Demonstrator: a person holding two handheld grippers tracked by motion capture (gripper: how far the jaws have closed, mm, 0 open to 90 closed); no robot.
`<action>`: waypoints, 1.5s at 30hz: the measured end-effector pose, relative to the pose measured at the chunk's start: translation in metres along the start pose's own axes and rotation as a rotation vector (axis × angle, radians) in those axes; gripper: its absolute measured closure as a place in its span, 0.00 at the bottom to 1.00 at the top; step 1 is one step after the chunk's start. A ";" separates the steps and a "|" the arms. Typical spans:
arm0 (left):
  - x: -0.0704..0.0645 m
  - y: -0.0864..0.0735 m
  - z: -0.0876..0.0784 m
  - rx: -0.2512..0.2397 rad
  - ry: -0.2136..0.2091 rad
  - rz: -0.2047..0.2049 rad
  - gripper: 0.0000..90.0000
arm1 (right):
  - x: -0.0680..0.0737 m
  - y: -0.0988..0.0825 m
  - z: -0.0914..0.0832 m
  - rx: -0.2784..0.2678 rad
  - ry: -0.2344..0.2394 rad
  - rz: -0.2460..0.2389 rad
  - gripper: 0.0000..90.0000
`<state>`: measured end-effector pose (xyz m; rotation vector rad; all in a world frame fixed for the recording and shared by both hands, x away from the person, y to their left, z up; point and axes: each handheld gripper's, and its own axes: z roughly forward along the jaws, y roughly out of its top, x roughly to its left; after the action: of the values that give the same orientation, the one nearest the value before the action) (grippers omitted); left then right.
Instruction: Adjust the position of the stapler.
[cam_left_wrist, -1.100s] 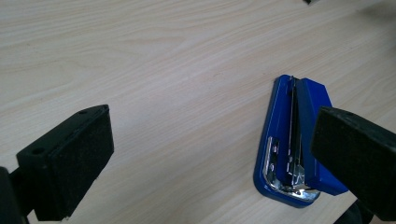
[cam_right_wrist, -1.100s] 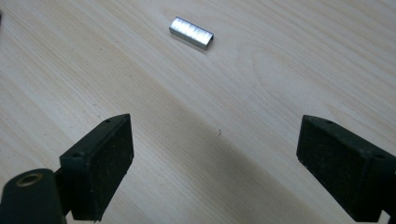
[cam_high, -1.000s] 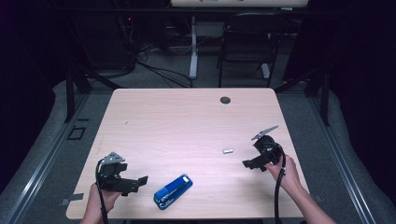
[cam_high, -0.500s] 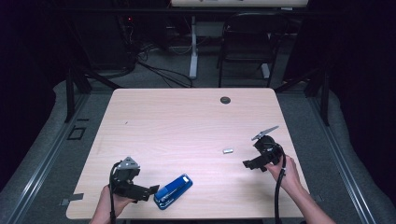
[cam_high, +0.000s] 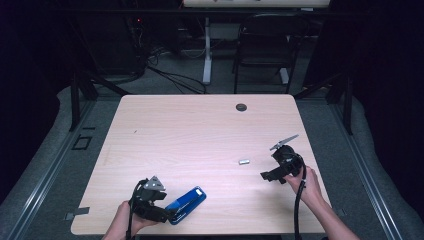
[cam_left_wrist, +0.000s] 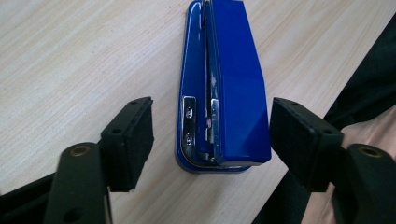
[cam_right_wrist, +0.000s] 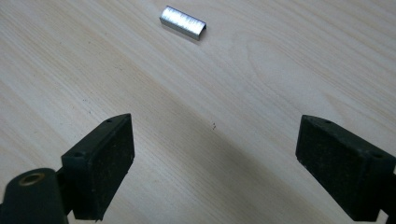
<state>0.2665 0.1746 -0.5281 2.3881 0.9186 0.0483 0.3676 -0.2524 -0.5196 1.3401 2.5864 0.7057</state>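
Left gripper (cam_left_wrist: 210, 140) jaws have just been closing around stapler (cam_left_wrist: 224, 88) at table's near edge, pads not touching yet. Center on its rear, squeeze evenly. Right gripper (cam_right_wrist: 215, 163) open, staples (cam_right_wrist: 182, 22) ahead.

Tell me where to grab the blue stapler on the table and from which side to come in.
Grip the blue stapler across its two long flat sides at the hinged rear end, where the chrome plate shows. Come in along its length from that end, as the left gripper does: its jaws have just been closing, with the stapler between them and a gap at each pad. The flat, parallel sides should suit the pads.
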 end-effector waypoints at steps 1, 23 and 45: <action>0.000 0.000 0.001 0.010 -0.010 0.004 0.38 | 0.000 0.000 -0.001 0.010 -0.007 -0.007 0.13; 0.002 0.001 0.006 0.024 -0.090 0.130 0.68 | -0.001 0.000 -0.002 0.028 -0.010 -0.015 0.14; 0.020 0.016 0.015 0.009 -0.116 0.266 0.70 | 0.001 0.002 -0.004 0.002 0.007 -0.016 0.15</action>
<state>0.2949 0.1697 -0.5354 2.4777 0.5452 0.0075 0.3670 -0.2518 -0.5153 1.3182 2.6009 0.7063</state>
